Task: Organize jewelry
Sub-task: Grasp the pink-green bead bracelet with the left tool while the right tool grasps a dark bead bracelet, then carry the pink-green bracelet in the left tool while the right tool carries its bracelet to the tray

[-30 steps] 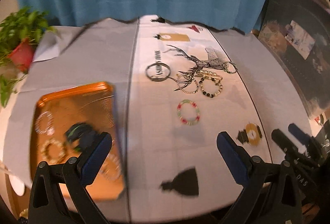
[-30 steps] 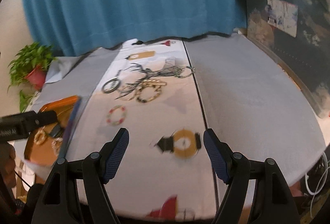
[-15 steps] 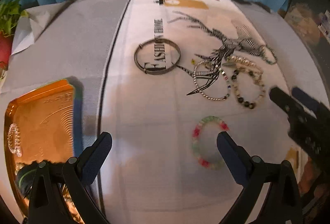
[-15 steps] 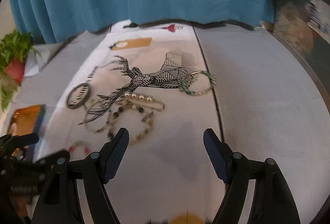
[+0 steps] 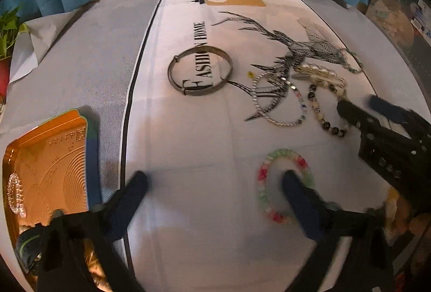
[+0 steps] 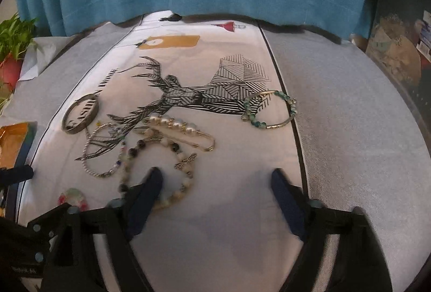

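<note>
A pastel bead bracelet [image 5: 262,181] lies on the printed cloth. My left gripper [image 5: 212,183] hangs low over it with its jaws closing; the right fingertip [image 5: 292,184] stands inside the ring and nothing is pinched. My right gripper [image 6: 215,179], jaws also closing, has its left fingertip [image 6: 153,180] inside a dark-and-cream bead bracelet [image 6: 188,179], whose right side lies between the fingers, untouched. The right gripper [image 5: 358,103] also shows in the left wrist view, at that bracelet [image 5: 323,119].
A gold tray [image 5: 48,157] holding several bracelets sits at the left. A metal bangle [image 5: 199,71], a silver chain bracelet [image 5: 274,106], a pearl pin [image 6: 177,127] and a teal bead bracelet [image 6: 269,109] lie on the cloth. A potted plant [image 6: 13,49] stands far left.
The left gripper left the tray, moved right and sank over the pastel bracelet. The right gripper moved left and down from the cloth's gold print to the dark-and-cream bracelet.
</note>
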A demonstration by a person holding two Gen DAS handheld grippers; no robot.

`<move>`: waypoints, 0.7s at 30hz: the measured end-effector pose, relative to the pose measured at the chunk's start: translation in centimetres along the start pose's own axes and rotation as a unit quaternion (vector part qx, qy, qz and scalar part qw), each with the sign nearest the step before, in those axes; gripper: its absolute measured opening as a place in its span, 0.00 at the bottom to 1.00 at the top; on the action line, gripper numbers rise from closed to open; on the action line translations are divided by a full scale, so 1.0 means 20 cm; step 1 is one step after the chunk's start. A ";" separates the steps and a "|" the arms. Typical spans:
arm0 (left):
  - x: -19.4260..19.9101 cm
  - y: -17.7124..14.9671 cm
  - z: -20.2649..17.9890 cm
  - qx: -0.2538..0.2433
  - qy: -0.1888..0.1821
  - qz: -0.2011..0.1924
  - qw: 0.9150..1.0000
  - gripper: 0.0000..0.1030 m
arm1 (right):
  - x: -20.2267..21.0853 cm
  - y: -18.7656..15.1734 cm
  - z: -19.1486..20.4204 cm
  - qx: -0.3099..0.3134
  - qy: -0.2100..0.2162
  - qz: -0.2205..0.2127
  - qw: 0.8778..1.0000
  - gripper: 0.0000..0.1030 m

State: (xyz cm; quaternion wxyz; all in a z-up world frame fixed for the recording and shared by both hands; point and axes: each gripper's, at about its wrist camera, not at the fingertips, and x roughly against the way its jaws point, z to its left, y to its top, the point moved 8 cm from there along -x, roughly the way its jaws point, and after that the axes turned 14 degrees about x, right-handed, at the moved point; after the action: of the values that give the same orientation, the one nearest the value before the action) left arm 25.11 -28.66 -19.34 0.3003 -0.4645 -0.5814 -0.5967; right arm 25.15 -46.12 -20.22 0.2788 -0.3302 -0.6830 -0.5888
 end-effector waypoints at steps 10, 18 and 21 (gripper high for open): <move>0.19 -0.16 -0.08 -0.040 -0.086 0.043 0.995 0.04 | 0.23 -0.19 0.06 -0.015 0.008 0.008 1.000 0.08; 0.59 -0.20 0.04 -0.010 -0.115 -0.015 0.993 0.04 | 0.68 -0.24 0.04 -0.014 -0.031 -0.039 0.999 0.08; 0.75 -0.23 0.11 0.001 -0.119 -0.035 0.992 0.04 | 0.80 -0.26 0.09 0.001 -0.038 -0.043 0.998 0.08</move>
State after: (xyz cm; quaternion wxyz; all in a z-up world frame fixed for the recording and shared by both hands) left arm 15.65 -23.05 -7.97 0.2083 -0.5117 -0.6294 -0.5464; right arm 11.06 -42.78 -11.35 0.2274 -0.3225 -0.7073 -0.5866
